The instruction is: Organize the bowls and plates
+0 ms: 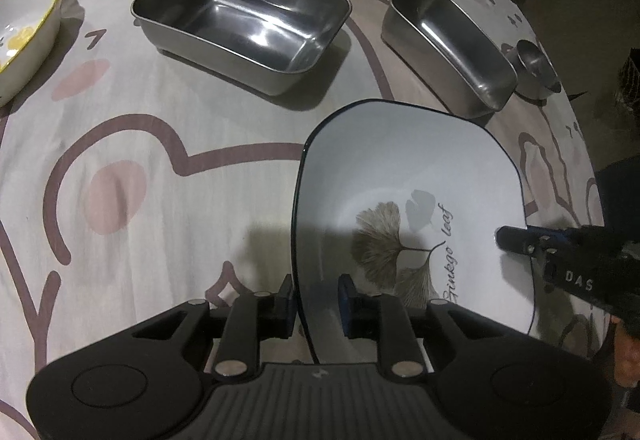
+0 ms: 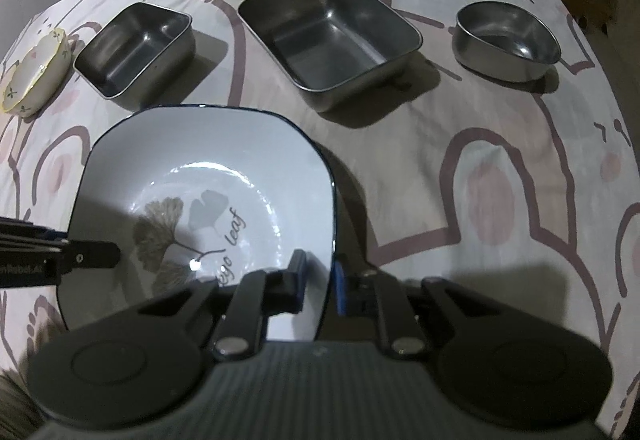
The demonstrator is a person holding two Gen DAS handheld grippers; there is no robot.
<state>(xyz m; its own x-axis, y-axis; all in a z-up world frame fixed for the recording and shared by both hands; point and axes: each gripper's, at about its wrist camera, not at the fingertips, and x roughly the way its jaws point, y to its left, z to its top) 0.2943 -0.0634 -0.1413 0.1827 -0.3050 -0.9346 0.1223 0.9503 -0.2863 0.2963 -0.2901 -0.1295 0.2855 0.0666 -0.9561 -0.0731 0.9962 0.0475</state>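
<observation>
Step in hand, prob.: moving the bowl (image 1: 416, 200), near centre of the cloth (image 1: 132, 144), w/ both grippers. Left gripper (image 1: 316, 300) clamps its left rim, right gripper (image 2: 320, 280) the right rim. Next: lift level, set into the big tin (image 2: 332, 36) or beside. Bowl: white, squarish, dark rim, ginkgo print.

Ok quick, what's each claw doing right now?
Left claw: shut on the white bowl's left rim.
Right claw: shut on the same bowl's right rim.
</observation>
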